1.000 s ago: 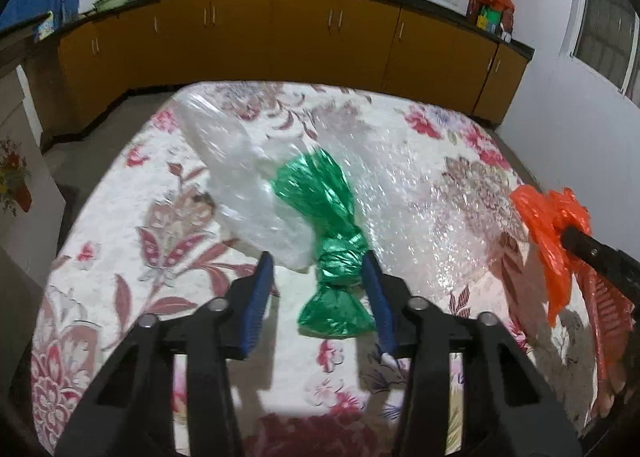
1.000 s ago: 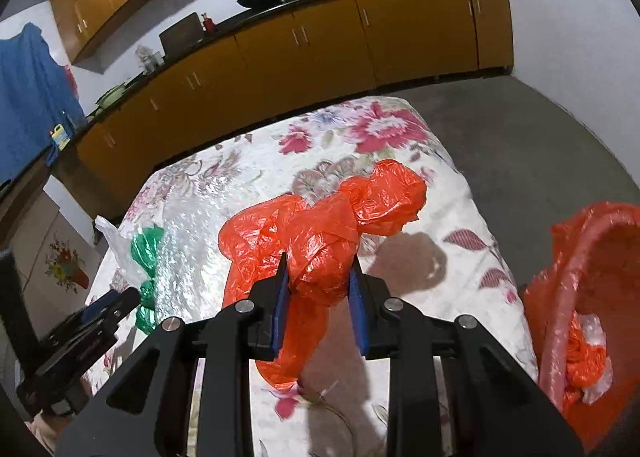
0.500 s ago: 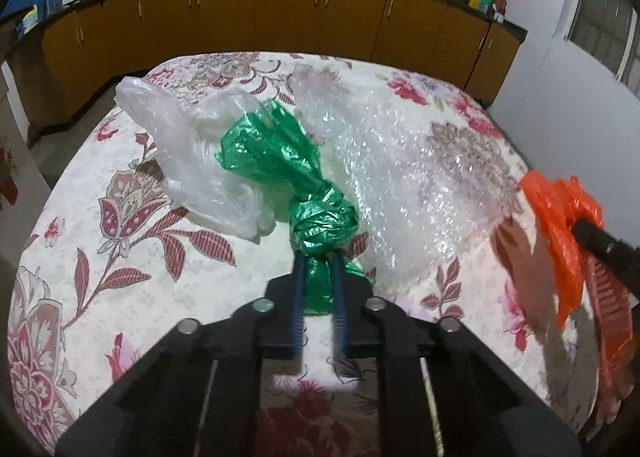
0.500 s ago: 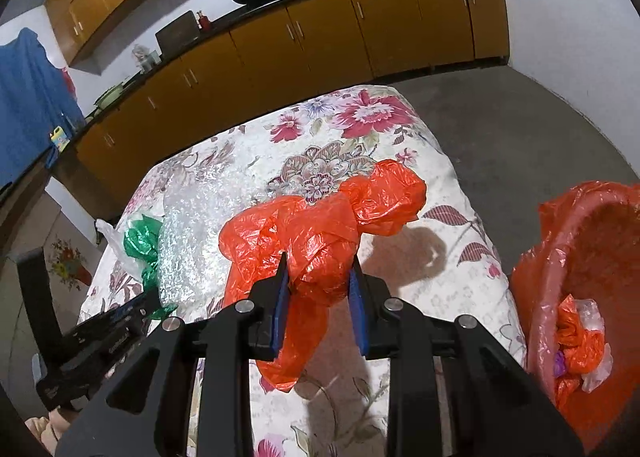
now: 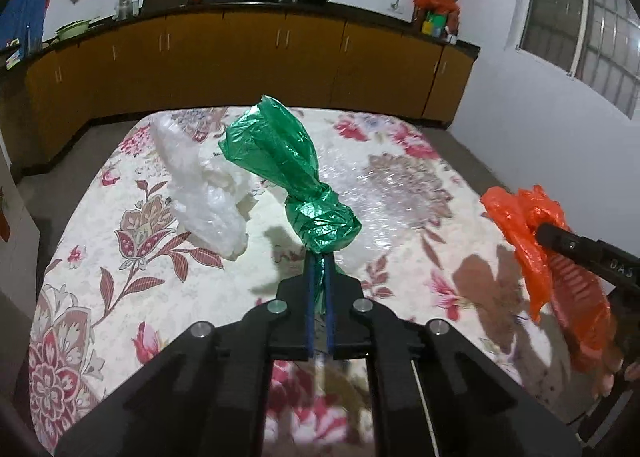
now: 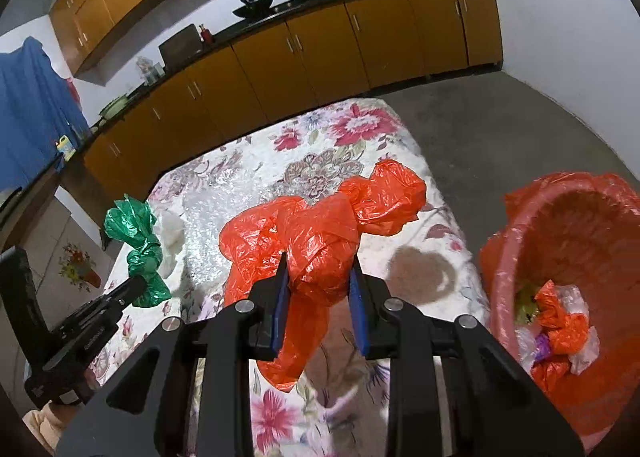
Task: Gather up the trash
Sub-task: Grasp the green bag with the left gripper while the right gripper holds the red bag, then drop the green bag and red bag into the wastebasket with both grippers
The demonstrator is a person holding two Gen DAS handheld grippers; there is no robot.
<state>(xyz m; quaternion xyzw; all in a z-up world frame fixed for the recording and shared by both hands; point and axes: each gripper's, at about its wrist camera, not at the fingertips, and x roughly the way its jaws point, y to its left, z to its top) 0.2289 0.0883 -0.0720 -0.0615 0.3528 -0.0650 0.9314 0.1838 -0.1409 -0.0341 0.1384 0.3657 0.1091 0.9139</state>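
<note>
Two grippers each hold a knotted plastic bag above a table (image 5: 96,265) spread with a flowered cloth. In the left wrist view the left gripper (image 5: 319,281) has its blue pads pinched tight on the thin tail of a green bag (image 5: 296,193) — its jaws are all but together, with only that twist of plastic between them. The bag's knot sits just past the fingertips and its fanned end points up and away, clear of the cloth, with a shadow beneath it. Beside it on the cloth lie a crumpled white bag (image 5: 204,197) to the left and a sheet of bubble wrap (image 5: 384,193) to the right, both loose on the table. In the right wrist view the right gripper (image 6: 320,289) is clamped on an orange bag (image 6: 320,241); the pads press the sides of its bunched middle, lobes bulge out beyond the fingers and a tail hangs down between them. It too hangs clear of the cloth, throwing a dark shadow. To the right, off the table's edge and lower down, stands a bin (image 6: 504,297) lined with orange plastic — more crumpled orange and white trash lies inside. Brown cabinets (image 6: 320,53) line the far wall.
</note>
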